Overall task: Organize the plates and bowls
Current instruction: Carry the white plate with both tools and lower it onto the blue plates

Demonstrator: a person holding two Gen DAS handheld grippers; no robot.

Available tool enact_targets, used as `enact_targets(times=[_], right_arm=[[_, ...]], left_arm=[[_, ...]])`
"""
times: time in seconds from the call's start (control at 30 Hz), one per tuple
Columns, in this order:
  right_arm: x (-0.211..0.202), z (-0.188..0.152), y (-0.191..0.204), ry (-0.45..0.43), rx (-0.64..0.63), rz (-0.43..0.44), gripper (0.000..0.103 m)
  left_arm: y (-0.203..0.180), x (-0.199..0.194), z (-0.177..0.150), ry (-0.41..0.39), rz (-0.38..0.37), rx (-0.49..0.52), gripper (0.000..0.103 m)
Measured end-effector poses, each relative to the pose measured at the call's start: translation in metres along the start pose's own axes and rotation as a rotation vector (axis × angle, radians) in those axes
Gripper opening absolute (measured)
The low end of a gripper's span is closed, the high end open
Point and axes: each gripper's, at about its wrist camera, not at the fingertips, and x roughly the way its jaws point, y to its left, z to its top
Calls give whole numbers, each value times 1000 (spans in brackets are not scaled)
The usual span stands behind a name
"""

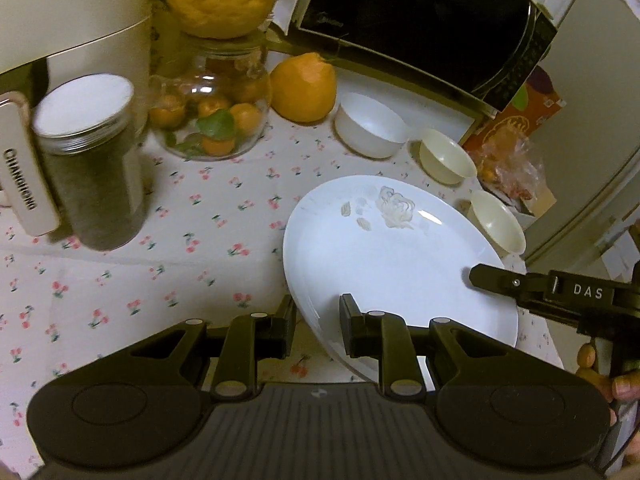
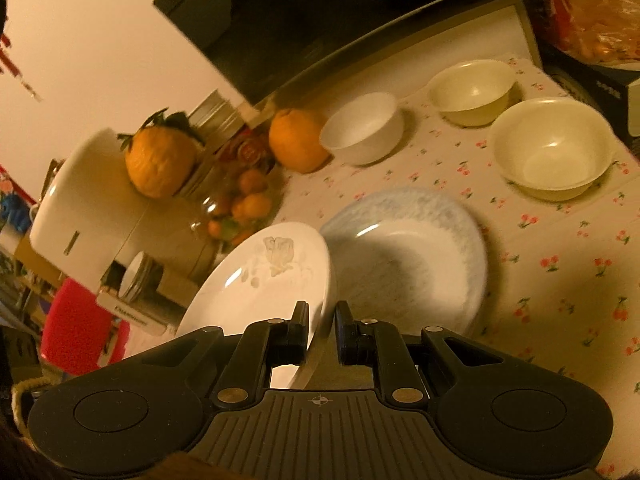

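A white plate (image 1: pixel 392 256) with a faint flower print is held tilted above the table. My left gripper (image 1: pixel 318 322) straddles its near rim, jaws apart around the edge. My right gripper (image 2: pixel 322 332) is shut on the same plate (image 2: pixel 264 280) at its rim; it shows in the left wrist view (image 1: pixel 500 280) at the plate's right edge. A blue-rimmed plate (image 2: pixel 408 256) lies flat on the cloth beneath. A white bowl (image 1: pixel 370 124) (image 2: pixel 362 128) and two cream bowls (image 1: pixel 446 156) (image 1: pixel 496 220) (image 2: pixel 472 90) (image 2: pixel 552 148) stand behind.
A cherry-print tablecloth (image 1: pixel 200 240) covers the table. A dark jar (image 1: pixel 92 160), a glass jar of small oranges (image 1: pixel 212 108), a large citrus (image 1: pixel 304 88), a white appliance (image 1: pixel 72 16) and a microwave (image 1: pixel 420 24) crowd the back. A snack bag (image 1: pixel 508 168) lies at the right.
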Motion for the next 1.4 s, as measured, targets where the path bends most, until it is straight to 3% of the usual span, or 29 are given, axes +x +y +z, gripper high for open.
enact_targets(times=[0.63, 1.4], right_arm=[[-2, 12, -39, -20, 66, -78, 14], [9, 11, -44, -12, 62, -151, 14]], left_arm=[[-44, 39, 2, -41, 83, 37, 21], [-68, 58, -7, -113, 221, 206, 22]])
